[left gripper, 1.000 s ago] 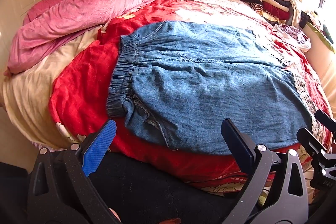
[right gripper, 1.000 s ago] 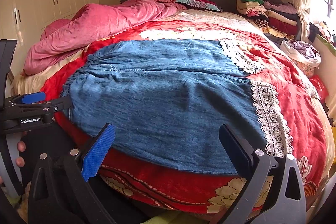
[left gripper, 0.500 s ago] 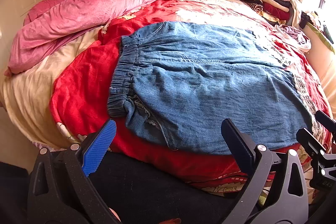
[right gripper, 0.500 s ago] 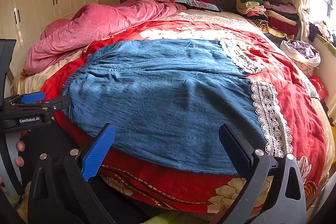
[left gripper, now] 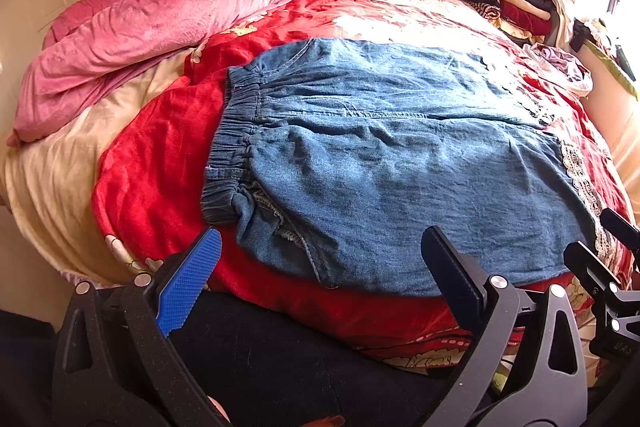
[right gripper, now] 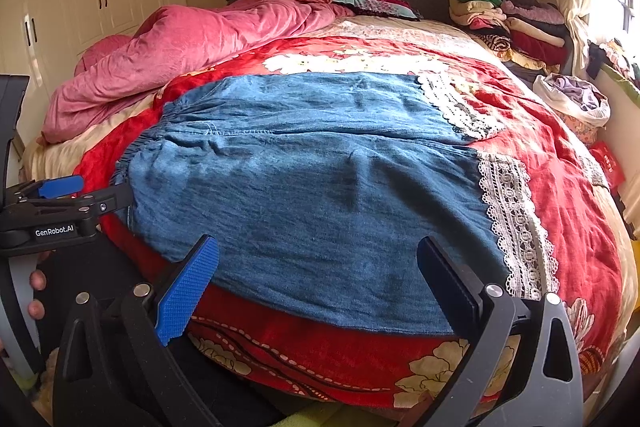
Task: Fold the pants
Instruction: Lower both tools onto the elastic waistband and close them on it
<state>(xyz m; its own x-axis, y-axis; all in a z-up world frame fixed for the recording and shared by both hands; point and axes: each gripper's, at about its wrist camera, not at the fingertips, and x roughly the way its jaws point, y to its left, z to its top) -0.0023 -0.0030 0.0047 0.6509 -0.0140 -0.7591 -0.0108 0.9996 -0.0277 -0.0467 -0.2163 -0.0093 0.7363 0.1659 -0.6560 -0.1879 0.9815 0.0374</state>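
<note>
Blue denim pants (left gripper: 400, 155) lie spread flat across the red floral bedspread (left gripper: 152, 155) on the bed, elastic waistband to my left, lace-trimmed hems to my right. My left gripper (left gripper: 320, 275) and right gripper (right gripper: 316, 275) hover at the near edge, both with jaws wide apart, holding nothing.

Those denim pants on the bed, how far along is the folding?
Barely begun. Done: the denim pants lie spread flat on the red floral blanket, elastic waistband to the left, lace cuffs to the right, no fold visible. In hand: nothing; the left gripper and right gripper are open at the near edge, not touching the fabric. Left: every fold.
</note>
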